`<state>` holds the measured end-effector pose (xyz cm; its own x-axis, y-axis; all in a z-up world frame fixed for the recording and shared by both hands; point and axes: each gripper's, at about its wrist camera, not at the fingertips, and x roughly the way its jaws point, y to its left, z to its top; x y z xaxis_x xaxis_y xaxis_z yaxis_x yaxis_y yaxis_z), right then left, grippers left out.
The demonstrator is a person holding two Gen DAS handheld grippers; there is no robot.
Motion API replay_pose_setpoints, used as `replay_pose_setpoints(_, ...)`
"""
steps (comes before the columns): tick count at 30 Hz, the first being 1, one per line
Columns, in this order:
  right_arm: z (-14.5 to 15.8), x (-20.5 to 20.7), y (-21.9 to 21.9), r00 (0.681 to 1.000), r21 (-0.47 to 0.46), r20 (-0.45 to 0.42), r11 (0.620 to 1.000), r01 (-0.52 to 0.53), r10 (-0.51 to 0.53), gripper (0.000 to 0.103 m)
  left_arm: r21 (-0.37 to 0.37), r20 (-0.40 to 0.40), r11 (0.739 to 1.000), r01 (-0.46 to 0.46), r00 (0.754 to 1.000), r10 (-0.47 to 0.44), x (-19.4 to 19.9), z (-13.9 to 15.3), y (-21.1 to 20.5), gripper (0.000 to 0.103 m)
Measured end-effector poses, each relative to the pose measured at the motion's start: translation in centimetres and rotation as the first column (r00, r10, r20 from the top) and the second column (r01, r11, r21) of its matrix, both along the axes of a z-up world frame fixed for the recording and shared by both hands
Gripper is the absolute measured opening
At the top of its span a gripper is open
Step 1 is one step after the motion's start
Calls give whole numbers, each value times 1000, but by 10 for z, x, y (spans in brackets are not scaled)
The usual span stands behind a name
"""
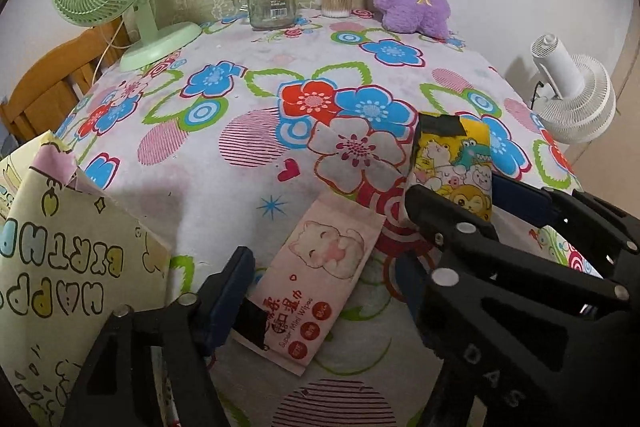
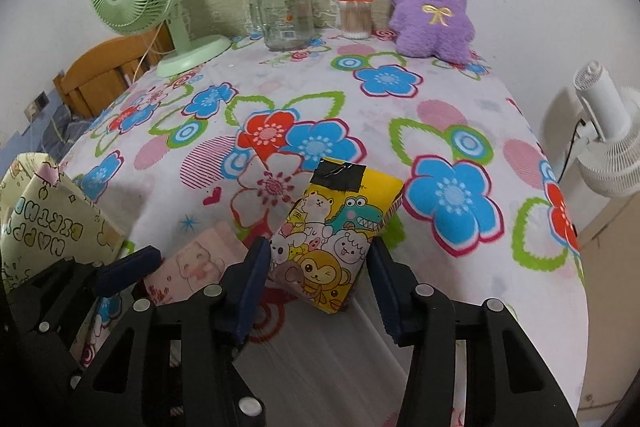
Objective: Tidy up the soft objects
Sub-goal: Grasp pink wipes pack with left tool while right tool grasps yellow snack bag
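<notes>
**Two wipe packs between the tongs**

Left wrist view: I am holding my left gripper [image 1: 320,291] spread over the flat pink wet-wipe pack with a cat drawing [image 1: 320,279], which is lying on the flower-printed tablecloth [image 1: 240,155]; one blue pad is sitting at the pack's left edge, and the other finger is hidden behind my right gripper [image 1: 452,203].

Right wrist view: my right gripper [image 2: 320,267] is straddling the yellow cartoon-animal tissue pack with black tape [image 2: 336,227], tilted up off the cloth. The left pad is touching its edge; whether the right pad is pressing I cannot tell. A purple plush toy [image 2: 430,11] is sitting at the far edge.
</notes>
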<state>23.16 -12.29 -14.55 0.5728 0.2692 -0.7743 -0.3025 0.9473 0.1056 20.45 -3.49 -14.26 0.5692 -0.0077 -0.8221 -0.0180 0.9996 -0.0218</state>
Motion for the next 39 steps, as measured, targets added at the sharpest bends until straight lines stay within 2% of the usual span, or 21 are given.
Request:
replay_pose_setpoints(3,0,-4,-6,1000,10,-8,1000,11,-11,50,4,8,1000,17,1000,-17,-2,1,-4,63)
replay_pose_setpoints(7,1,-10,-11,1000,23,-21,1000,20,-19,50,2,14,998,57,998,-57,-4,3,-12,41)
replay_pose_setpoints(15,5,-23,-18,999,37,-24,999,29,-29,49,27,0,998,64,998,-64,-12,5,-19,40)
replay_pose_setpoints(26,21,-50,-29,999,63,-2,997,43,-43,46,36,33,997,73,997,-74,-36,21,-28,40)
replay_pose_setpoints(27,23,-52,-30,999,66,3,997,44,-45,22,37,38,997,73,996,-75,-38,23,-29,40)
replay_pose_setpoints(28,25,-54,-30,999,66,3,997,32,-32,13,39,44,997,73,996,-75,-41,26,-29,39)
replay_pose_setpoints(39,28,-71,-33,1000,85,-6,996,19,-19,14,29,46,997,72,996,-73,-60,30,-29,40)
